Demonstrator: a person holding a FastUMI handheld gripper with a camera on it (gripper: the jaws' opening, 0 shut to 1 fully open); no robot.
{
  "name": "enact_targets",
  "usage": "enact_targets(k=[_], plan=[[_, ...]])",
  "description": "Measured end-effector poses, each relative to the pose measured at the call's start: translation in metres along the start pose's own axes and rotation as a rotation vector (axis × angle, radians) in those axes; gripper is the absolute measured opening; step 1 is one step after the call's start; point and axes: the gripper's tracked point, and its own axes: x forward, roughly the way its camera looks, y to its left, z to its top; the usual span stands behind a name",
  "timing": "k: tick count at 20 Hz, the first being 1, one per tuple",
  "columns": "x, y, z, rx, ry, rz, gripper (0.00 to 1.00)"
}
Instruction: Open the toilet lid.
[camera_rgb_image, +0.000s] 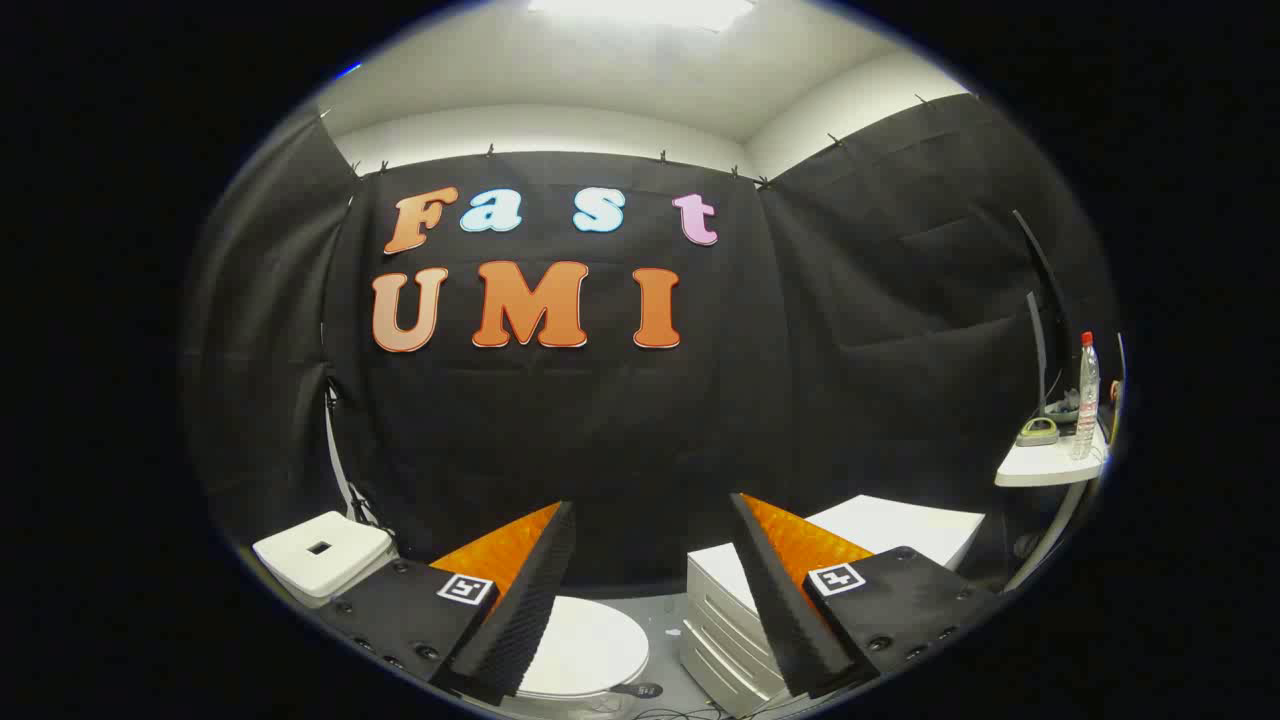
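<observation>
Fingers (652, 520) spread wide apart, with nothing held between them and nothing touching either one. Raised high and pointed toward the black cloth wall (620, 420), well above everything on the floor.

Below, partly behind the left finger (530, 590): the toilet lid (590, 650), white, round, lying flat and closed on the bowl. Not yet lifted. To the left of it, beyond the left finger, a white toilet tank (320, 555) with a small dark square opening on its top; cannot tell what is inside.

To the right of the toilet, under and behind the right finger (785, 600), a white cabinet with drawers (715, 625), all drawers pushed shut, contents hidden. Behind it a second white box (900, 530) with a flat top, also closed.

On the grey floor (665, 610) between toilet and cabinet, a small dark round thing (640, 690) and some thin cables, too small to tell more.

Far to the right, well apart from the fingers, a small white table (1045, 468). On it a clear plastic bottle (1086, 400) with red cap, standing upright; level of liquid not clear enough to tell. Just beside the bottle, a small grey and yellowish object (1038, 432), and behind it a dark monitor (1045, 320) seen from the edge.
</observation>
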Motion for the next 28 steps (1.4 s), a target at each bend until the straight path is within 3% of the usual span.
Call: enact_targets(k=[17, 23, 28], plan=[[-0.012, -0.010, -0.010, -0.003, -0.001, -0.008, 0.98], [-0.012, -0.016, -0.048, -0.003, 0.019, -0.028, 0.98], [-0.010, -0.011, -0.098, 0.084, 0.037, -0.028, 0.99]])
